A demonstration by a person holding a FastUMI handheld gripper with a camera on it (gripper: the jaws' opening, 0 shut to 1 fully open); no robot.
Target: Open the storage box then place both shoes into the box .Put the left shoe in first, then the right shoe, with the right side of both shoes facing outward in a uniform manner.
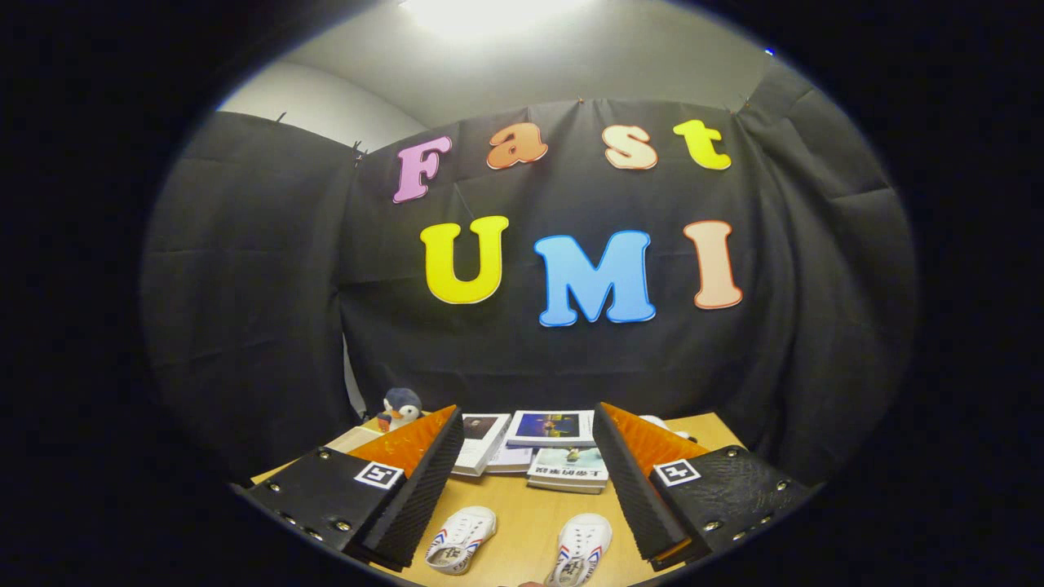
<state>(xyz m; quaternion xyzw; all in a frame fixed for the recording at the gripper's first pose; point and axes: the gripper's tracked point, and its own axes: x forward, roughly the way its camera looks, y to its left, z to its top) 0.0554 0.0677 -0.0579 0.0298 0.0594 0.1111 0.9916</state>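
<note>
Gripper view: I'm holding the gripper (522,481) w/ fingers wide apart, clamping nothing. Both shoes are lying on the desk (522,509) near me, betw. the fingers: left-hand shoe (461,538), right-hand shoe (581,558), long axes running near-to-far. Books (550,448) are stacked beyond; plush penguin (400,408) far left. Can't spot the storage box.
</note>
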